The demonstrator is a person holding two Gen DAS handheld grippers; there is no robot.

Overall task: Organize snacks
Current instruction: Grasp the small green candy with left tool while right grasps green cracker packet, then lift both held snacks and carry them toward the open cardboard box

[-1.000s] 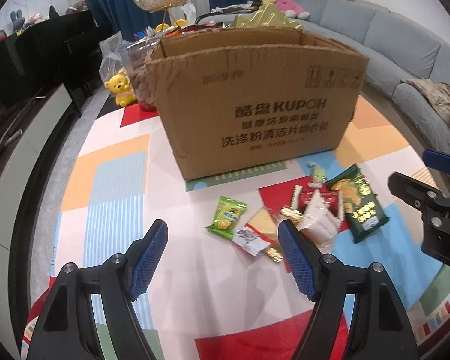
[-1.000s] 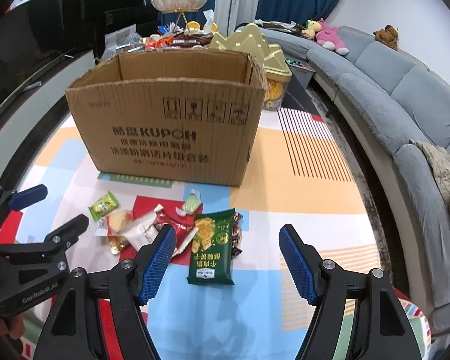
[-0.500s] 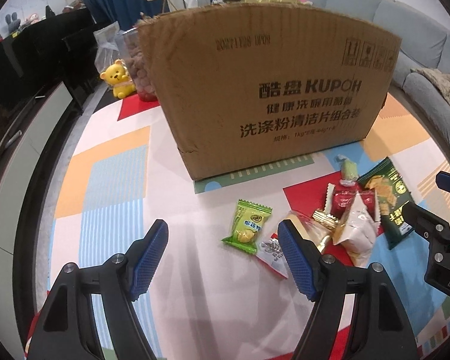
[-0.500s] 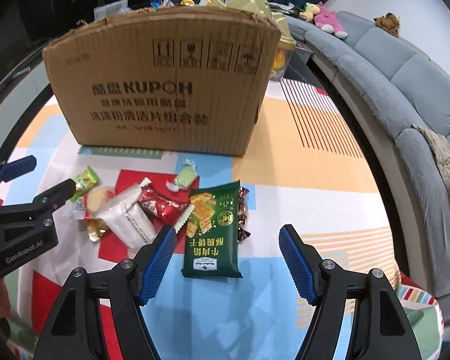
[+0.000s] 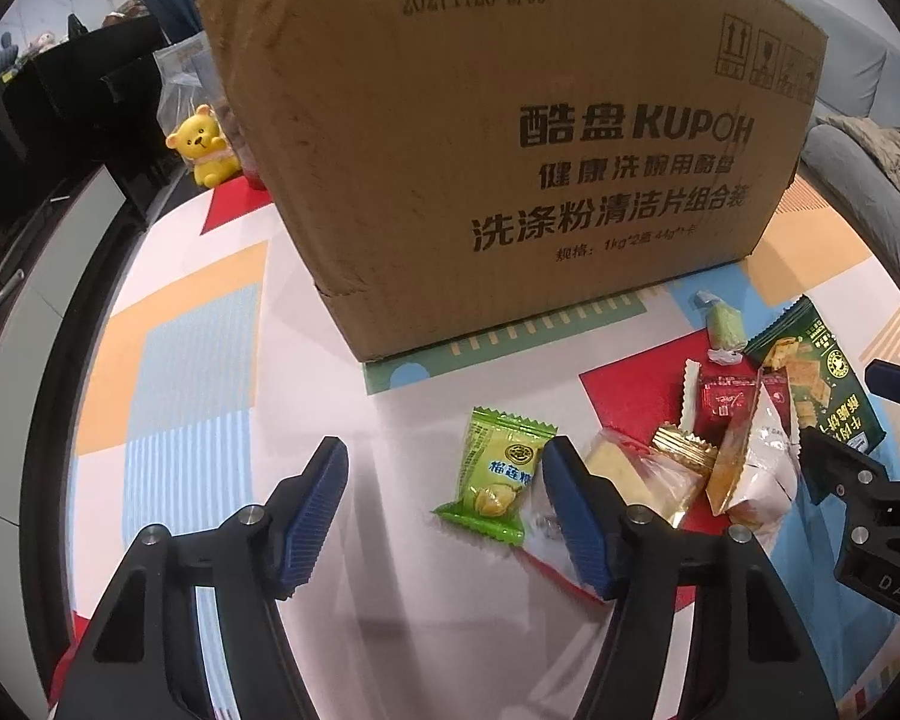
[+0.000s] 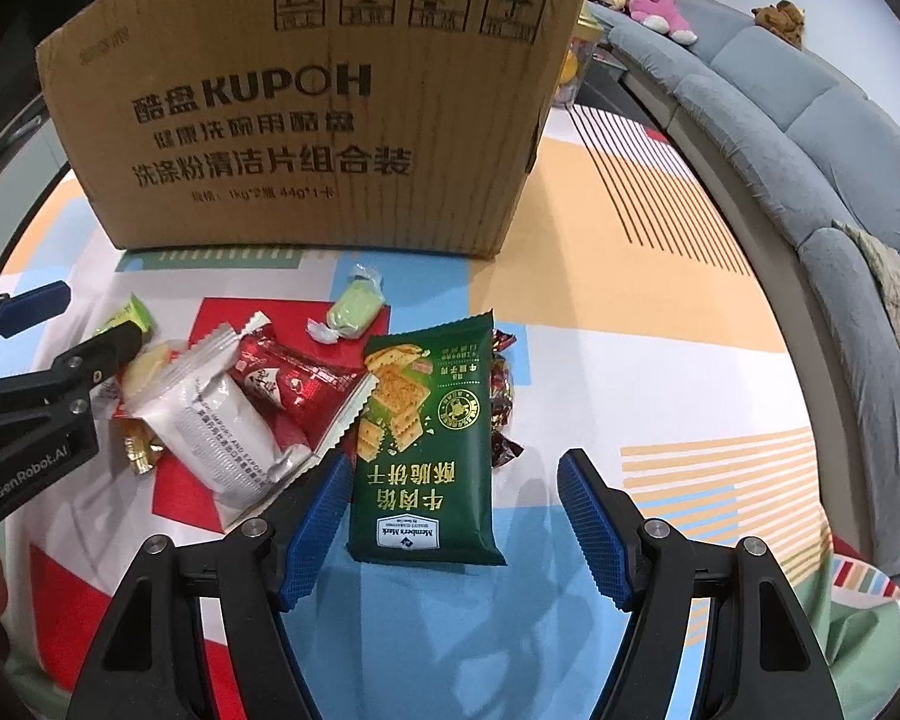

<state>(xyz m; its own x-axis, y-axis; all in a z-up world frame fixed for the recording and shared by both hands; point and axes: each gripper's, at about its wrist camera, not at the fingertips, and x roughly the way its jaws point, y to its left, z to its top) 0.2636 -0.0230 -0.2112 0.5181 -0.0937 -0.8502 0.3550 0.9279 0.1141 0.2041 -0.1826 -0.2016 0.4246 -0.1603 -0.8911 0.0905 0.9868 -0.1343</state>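
Several snack packets lie on the patterned mat in front of a brown cardboard box (image 5: 510,138), which also shows in the right wrist view (image 6: 306,108). My left gripper (image 5: 444,480) is open and empty, low over the mat, with a light green candy packet (image 5: 498,474) just inside its right finger. My right gripper (image 6: 453,492) is open and empty, its fingers either side of the lower end of a dark green cracker bag (image 6: 429,438). A white packet (image 6: 222,426), a red packet (image 6: 282,384) and a pale green wrapped sweet (image 6: 354,309) lie to its left.
A grey sofa (image 6: 810,138) curves along the right side. A yellow toy bear (image 5: 204,144) sits left of the box by dark furniture (image 5: 60,138). Each gripper shows at the edge of the other's view, the left one (image 6: 36,372) close to the snack pile.
Both grippers have moved forward and down toward the snacks; the box and packets look larger. The right gripper now straddles the cracker bag's end. Both stay open.
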